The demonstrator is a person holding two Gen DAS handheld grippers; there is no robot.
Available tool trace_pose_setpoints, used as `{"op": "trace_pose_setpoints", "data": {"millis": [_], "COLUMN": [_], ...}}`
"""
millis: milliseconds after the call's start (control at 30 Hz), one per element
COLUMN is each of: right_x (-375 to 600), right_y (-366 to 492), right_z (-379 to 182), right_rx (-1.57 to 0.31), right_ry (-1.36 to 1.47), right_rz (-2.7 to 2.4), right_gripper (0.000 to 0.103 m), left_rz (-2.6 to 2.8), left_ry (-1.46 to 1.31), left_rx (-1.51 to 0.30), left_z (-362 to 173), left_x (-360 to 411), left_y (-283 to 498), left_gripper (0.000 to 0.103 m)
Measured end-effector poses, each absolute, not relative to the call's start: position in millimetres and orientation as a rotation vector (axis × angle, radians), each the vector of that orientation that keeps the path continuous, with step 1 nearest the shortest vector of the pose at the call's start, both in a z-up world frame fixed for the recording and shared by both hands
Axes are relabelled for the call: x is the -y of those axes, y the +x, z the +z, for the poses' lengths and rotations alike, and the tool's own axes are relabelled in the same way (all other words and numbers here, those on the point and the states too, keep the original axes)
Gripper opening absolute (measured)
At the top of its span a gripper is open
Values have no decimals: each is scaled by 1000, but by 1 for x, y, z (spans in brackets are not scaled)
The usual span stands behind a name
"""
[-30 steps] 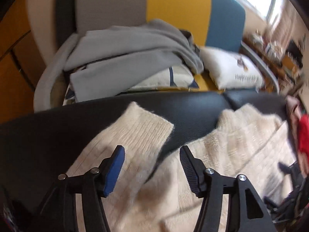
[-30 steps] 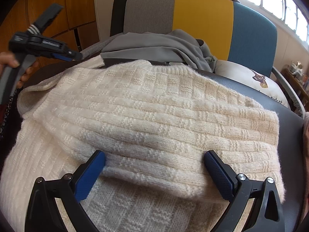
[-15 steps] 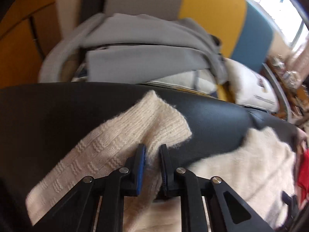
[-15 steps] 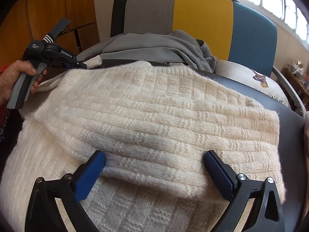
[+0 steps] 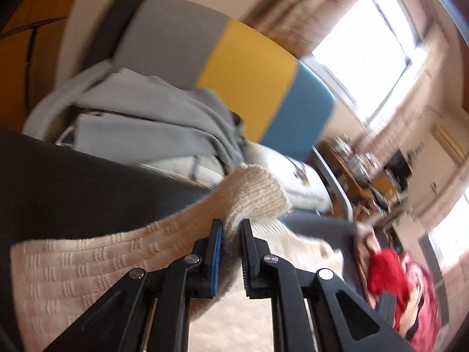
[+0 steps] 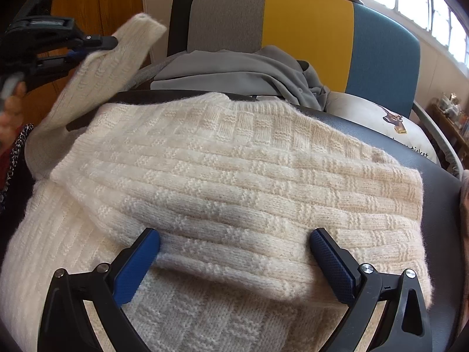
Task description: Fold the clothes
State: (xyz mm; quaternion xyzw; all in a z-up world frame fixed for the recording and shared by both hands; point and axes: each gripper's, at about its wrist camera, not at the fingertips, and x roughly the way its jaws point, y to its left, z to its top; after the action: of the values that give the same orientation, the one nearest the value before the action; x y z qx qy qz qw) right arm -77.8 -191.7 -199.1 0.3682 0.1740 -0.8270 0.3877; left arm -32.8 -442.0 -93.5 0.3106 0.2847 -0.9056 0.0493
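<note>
One cream sweater [image 6: 234, 176]: left gripper [image 5: 231, 226] is pinching its sleeve [image 5: 252, 193] aloft; right gripper [image 6: 234, 240] is hovering wide over the body.

— What can't you make out?
— The shelf [image 5: 366, 173] clutter by the window is a blur, and the red cloth [image 5: 387, 272] too.
— And the sweater [image 6: 234, 176]?
— Its bottom runs off the frame's edge; the hand [image 6: 11, 108] is smeared, mostly behind the left gripper [image 6: 96, 42].

Left gripper [image 5: 231, 228] raised, jaws pinched nearly closed — right gripper [image 6: 234, 246] low, jaws spread wide.
</note>
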Motion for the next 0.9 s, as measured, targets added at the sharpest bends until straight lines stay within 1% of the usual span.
{"op": "trace_pose_setpoints", "data": {"millis": [100,133,200,267,333,367,500,533,600,667,733,800,900], "right_x": [191,191,190,188,185,184,176,172,163,161,170,182,199], "right_y": [-78,-79,-80,-81,-83,-84,-88,-90,-92,-97,-101,-105,-111], "right_z": [-199,-199,-199,-199,-198,-197,-190,-185,-172,-161,-158,-162,-179], "right_rx": [-439,-435,-423,-406,-382,-368,-291,-246,-130,-3,90,186,325], "right_ry": [940,942,945,950,956,959,976,973,954,958,997,1056,1168], "right_rz": [-2100,-2098,-2092,-2083,-2072,-2065,-2016,-2009,-2000,-1969,-1913,-1847,-1779], "right_gripper": [103,103,103,103,103,103,103,101,85,83,78,62,54], "left_rz": [-2770,-2760,-2752,-2740,-2756,-2762,-2749,-2725,-2664,-2601,-2549,-2518,-2488], "left_ry": [1077,1118,1193,1217,1174,1120,846,814,775,777,785,784,754], "left_rx": [-825,-784,-699,-669,-674,-690,-724,-727,-725,-730,-752,-793,-875], "left_z": [-118,-128,-140,-147,-141,-135,-114,-116,-126,-141,-154,-163,-172], "left_x": [402,391,372,364,359,357,357,357,359,361,365,370,379], "left_y": [-46,-50,-56,-56,-46,-36,25,39,68,89,105,116,129], "left_gripper": [10,11,13,21,22,25,29,29,29,29,29,29,31]}}
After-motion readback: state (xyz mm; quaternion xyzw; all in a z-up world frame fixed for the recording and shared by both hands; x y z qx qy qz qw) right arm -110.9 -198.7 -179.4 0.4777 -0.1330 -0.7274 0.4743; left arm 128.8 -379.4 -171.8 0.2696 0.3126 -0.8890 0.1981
